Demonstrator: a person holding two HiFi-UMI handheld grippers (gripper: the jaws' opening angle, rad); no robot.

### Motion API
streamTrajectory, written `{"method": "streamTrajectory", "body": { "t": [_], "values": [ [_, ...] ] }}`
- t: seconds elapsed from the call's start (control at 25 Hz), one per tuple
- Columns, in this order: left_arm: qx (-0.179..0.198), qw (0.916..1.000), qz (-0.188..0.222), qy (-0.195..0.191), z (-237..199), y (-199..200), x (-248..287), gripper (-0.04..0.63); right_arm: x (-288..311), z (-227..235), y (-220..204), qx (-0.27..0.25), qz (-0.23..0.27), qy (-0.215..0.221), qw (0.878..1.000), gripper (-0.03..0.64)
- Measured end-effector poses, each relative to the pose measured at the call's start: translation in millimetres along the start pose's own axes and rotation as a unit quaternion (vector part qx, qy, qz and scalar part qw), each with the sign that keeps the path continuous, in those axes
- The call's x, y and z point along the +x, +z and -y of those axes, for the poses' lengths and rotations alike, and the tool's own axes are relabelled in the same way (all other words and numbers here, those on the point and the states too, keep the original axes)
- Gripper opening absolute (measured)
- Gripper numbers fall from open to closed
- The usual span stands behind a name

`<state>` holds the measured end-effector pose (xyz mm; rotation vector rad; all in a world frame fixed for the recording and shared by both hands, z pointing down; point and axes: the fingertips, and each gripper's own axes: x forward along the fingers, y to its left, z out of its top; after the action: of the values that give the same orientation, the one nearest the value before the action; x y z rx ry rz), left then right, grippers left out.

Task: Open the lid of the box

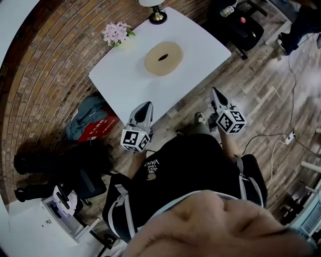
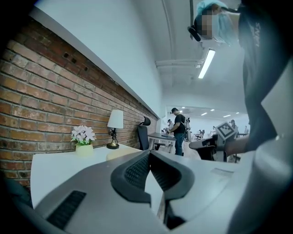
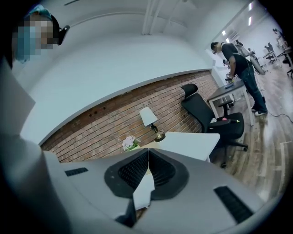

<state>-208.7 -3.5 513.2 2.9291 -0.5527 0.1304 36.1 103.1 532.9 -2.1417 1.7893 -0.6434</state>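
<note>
A round tan box [image 1: 163,58] with a dark slot in the middle of its lid lies on the white table [image 1: 125,80], lid down. My left gripper [image 1: 146,105] hangs shut and empty by the table's near edge, pointing at it. To the right of that, my right gripper [image 1: 214,92] is over the floor off the table's near corner, also shut with nothing in it. In the left gripper view the shut jaws [image 2: 149,153] hide most of the box [image 2: 120,154]. In the right gripper view the shut jaws [image 3: 148,151] cover the box entirely.
A pot of pink flowers [image 1: 118,33] and a table lamp [image 1: 157,15] stand at the table's far side by the brick wall. A red bag with clothes [image 1: 93,125] lies on the floor left. A black office chair [image 1: 241,27] stands beyond the right corner. Cables [image 1: 273,145] run over the floor.
</note>
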Motion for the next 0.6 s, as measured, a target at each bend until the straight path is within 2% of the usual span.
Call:
{"method": "streamTrajectory", "body": {
  "t": [0.28, 0.6],
  "values": [
    [0.004, 1.0000, -0.005, -0.001, 4.6, 5.1, 37.1, 0.009, 21.2, 24.2, 9.6, 0.005, -0.021, 0.001, 1.000, 0.003],
    [-0.002, 0.9998, -0.001, 0.018, 10.5, 8.6, 81.0, 0.009, 47.9, 48.4, 27.1, 0.002, -0.045, 0.030, 0.999, 0.004]
  ]
}}
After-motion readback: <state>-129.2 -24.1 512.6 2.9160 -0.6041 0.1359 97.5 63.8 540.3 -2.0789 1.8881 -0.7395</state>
